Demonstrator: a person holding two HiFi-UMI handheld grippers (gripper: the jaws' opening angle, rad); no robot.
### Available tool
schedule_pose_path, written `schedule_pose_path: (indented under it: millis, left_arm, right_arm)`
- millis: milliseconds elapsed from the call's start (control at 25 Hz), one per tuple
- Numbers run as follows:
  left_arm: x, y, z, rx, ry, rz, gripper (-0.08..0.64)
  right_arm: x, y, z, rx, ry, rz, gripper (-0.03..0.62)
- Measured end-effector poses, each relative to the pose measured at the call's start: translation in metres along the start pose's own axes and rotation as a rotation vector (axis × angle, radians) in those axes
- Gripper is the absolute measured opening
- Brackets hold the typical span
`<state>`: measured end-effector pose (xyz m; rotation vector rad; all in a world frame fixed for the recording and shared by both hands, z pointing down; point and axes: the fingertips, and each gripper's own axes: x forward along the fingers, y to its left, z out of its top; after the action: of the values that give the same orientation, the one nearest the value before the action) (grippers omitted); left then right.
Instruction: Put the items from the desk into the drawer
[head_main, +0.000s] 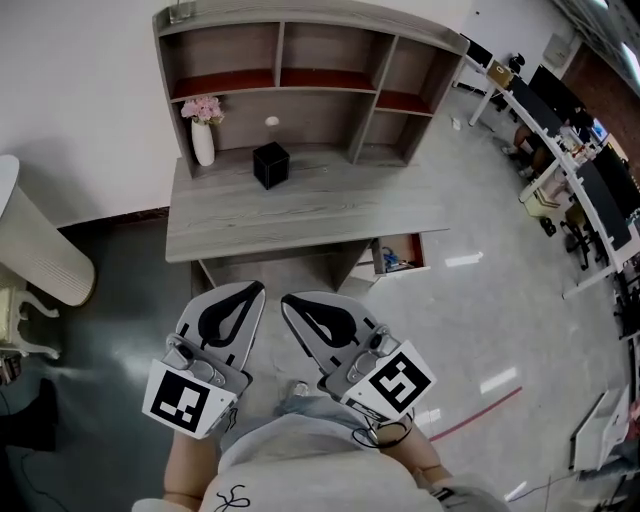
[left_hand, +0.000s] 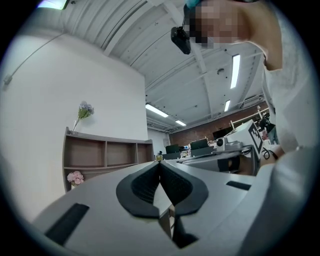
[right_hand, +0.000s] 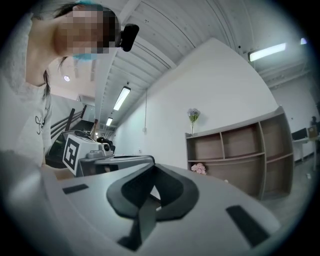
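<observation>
Head view: black box (head_main: 271, 164) well beyond left gripper (head_main: 257, 290), right gripper (head_main: 287, 300); both closed.

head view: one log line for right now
stage: not started | left gripper: shut, empty | right gripper: shut, empty | cube: on desk | vase: on desk | drawer: open

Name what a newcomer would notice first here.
The left gripper and right gripper fill the lower middle of the head view, both shut and empty, short of the desk. On it stand a black cube and a vase of pink flowers; the drawer at its right stands open.
</observation>
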<state>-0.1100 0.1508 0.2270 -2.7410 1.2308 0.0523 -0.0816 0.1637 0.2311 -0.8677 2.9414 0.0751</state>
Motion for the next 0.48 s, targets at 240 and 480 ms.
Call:
schedule_pose_path:
  millis: [240,480]
  left_arm:
    - [0.041,-0.019,-0.007,0.042,0.028,-0.023,0.011]
    - [0.069,-0.018,-0.015,0.03,0.05,-0.043,0.011]
  right_arm:
    - [-0.015,-0.039,-0.004,0.012,-0.011,0.009,0.008]
    - [-0.017,-0.062,-0.01,0.039,-0.014,0.007,0.008]
